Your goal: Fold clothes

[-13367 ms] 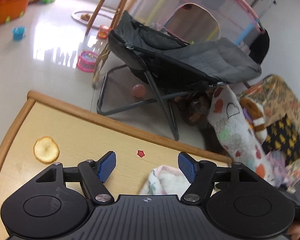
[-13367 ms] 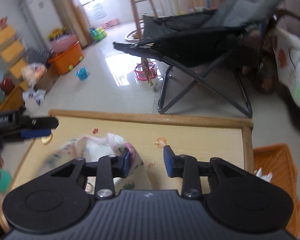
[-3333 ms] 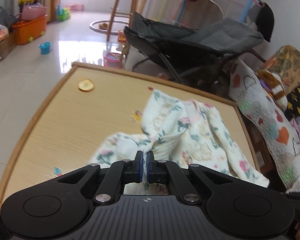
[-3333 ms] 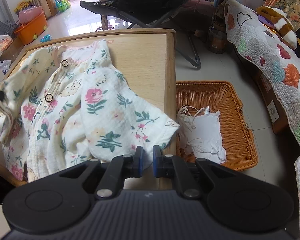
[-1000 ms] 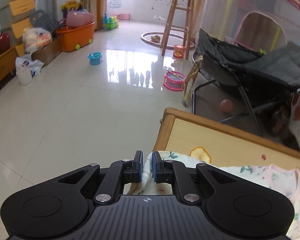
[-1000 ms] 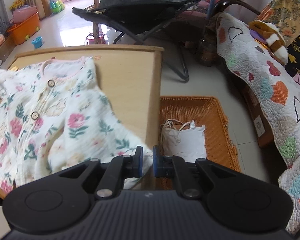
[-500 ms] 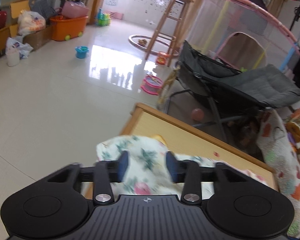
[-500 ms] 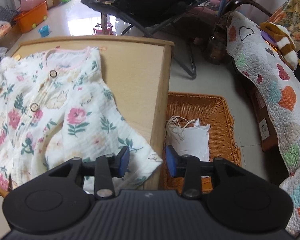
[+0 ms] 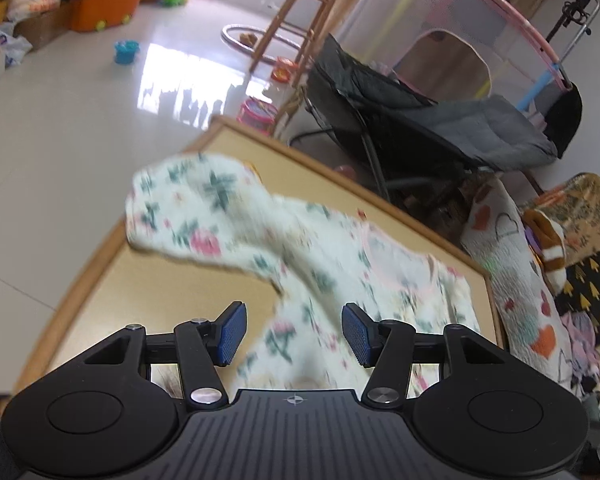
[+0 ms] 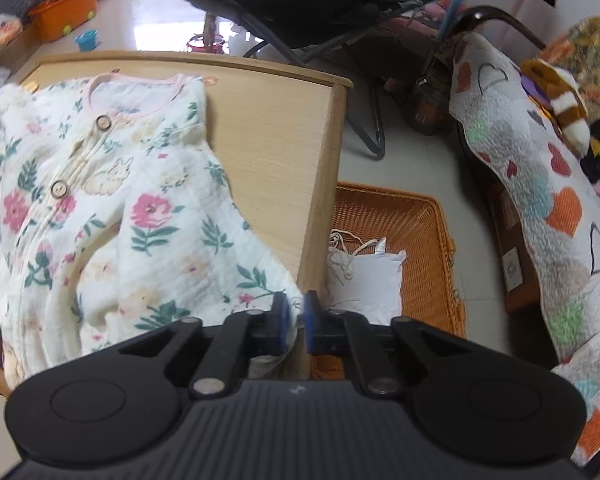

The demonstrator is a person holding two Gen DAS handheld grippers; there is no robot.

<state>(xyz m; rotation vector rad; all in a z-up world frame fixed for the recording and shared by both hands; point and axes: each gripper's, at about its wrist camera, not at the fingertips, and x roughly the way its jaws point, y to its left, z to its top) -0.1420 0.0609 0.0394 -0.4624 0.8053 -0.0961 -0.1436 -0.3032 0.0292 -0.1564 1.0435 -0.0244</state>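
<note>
A white floral baby garment (image 10: 148, 208) with wooden buttons and a pink neckline lies spread face up on the wooden table (image 10: 276, 128). My right gripper (image 10: 296, 316) sits at the table's right edge, shut on the end of the garment's right sleeve. In the left wrist view the garment (image 9: 340, 272) is blurred, its left sleeve (image 9: 188, 208) stretched toward the far left corner of the table (image 9: 148, 300). My left gripper (image 9: 294, 334) hovers over the garment's body with its jaws opening; cloth shows below the gap, and the pads do not press on it.
An orange wicker basket (image 10: 416, 232) holding a white cloth (image 10: 372, 276) stands on the floor right of the table. A dark folding chair (image 9: 420, 128) is behind the table, and a quilt-covered sofa (image 10: 540, 200) at the right. Toys and bins lie on the tiled floor.
My left gripper let go of the left sleeve, opened and swung in over the table. My right gripper opened briefly, then shut again on the right sleeve end.
</note>
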